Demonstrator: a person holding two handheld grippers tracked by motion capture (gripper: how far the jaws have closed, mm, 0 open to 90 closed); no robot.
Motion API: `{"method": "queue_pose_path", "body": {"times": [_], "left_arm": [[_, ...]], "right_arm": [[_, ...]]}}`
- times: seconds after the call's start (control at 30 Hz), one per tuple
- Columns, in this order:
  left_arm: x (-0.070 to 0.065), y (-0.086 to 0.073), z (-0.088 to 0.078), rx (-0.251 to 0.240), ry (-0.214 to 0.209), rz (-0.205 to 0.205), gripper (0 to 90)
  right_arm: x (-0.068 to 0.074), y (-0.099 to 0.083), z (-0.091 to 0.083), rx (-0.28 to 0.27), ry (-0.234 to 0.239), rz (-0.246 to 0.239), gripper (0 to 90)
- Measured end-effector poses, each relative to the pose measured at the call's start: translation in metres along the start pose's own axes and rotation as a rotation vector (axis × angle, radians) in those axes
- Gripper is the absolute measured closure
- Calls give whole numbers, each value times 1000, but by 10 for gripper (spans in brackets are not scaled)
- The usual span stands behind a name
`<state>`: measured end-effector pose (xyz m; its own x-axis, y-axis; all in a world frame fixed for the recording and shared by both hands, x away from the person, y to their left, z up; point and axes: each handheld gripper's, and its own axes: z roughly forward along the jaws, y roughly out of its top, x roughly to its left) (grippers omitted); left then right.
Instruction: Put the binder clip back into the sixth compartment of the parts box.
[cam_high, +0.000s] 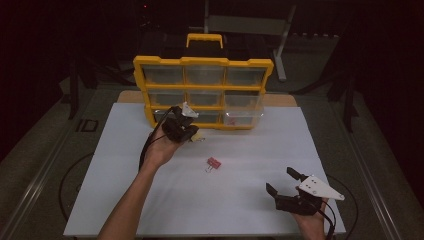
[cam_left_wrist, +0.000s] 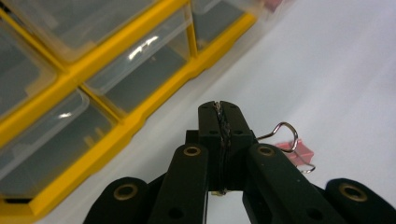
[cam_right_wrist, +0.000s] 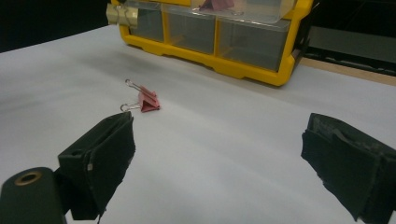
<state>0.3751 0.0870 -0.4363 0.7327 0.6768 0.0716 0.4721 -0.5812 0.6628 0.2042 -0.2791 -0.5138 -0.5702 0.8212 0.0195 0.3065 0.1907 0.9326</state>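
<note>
We held the left gripper (cam_high: 186, 129) clenched on a thin wire handle, seemingly of a gold binder clip (cam_right_wrist: 120, 15), raised just before the yellow drawer organizer (cam_high: 202, 90). The right gripper (cam_high: 287, 186) sat released near the bench (cam_high: 250, 150) edge. The pink binder clip (cam_high: 214, 163) lay between them. Our pinch looked slim; a jolt could drop the clip outside the drawer.

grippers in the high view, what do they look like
Both are black with two jaws. The right gripper carries a pale grey three-cornered plate dotted with small holes; the left gripper has a smaller one. A black cable trails from each. Brass rivets mark the jaw arms. Forearms are bare, no sleeves.
</note>
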Motion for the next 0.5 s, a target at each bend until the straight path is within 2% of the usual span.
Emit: {"method": "queue_pose_path", "body": {"times": [0.5], "left_arm": [[5, 31, -18, -59, -15, 22, 897]], "right_arm": [[0, 0, 0, 0, -1, -2, 90]]}}
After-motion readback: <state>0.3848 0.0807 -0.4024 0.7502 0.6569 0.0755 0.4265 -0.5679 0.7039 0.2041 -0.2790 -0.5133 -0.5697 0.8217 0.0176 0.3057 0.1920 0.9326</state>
